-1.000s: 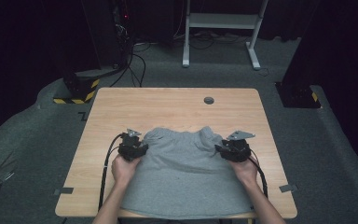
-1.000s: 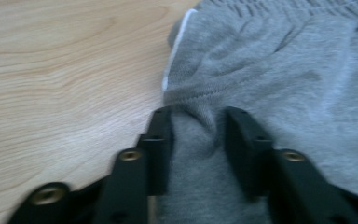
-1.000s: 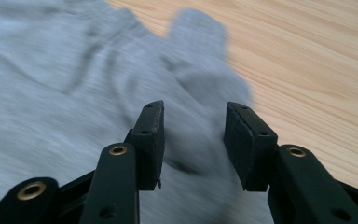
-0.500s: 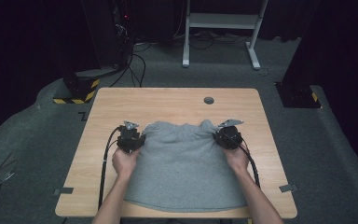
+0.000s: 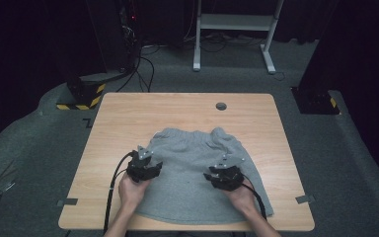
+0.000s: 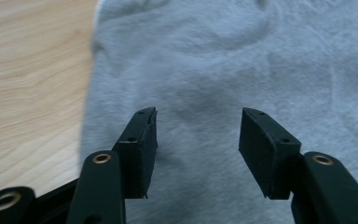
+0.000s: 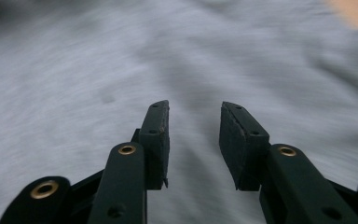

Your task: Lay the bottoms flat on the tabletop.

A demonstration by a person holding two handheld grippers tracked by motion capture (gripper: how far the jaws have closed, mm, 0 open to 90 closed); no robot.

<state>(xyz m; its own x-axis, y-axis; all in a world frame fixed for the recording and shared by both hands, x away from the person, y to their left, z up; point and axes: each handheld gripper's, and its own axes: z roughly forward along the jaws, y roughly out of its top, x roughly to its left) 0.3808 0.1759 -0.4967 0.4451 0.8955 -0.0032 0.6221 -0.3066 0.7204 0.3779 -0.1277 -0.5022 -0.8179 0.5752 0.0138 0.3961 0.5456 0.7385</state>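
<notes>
On wooden table (image 5: 128,118), seen from high view, grey garment (image 5: 192,148) lying spread across near half, hem reaching near edge. Left gripper (image 5: 147,160) hovering over garment's left part, right gripper (image 5: 222,174) over its right part, hands gripping both.

Left gripper view: jaws standing apart, holding nothing, grey fabric (image 6: 223,60) lying beneath, bare wood showing at left.

Right gripper view: jaws parted, nothing between, blurred fabric (image 7: 74,70) below.
</notes>
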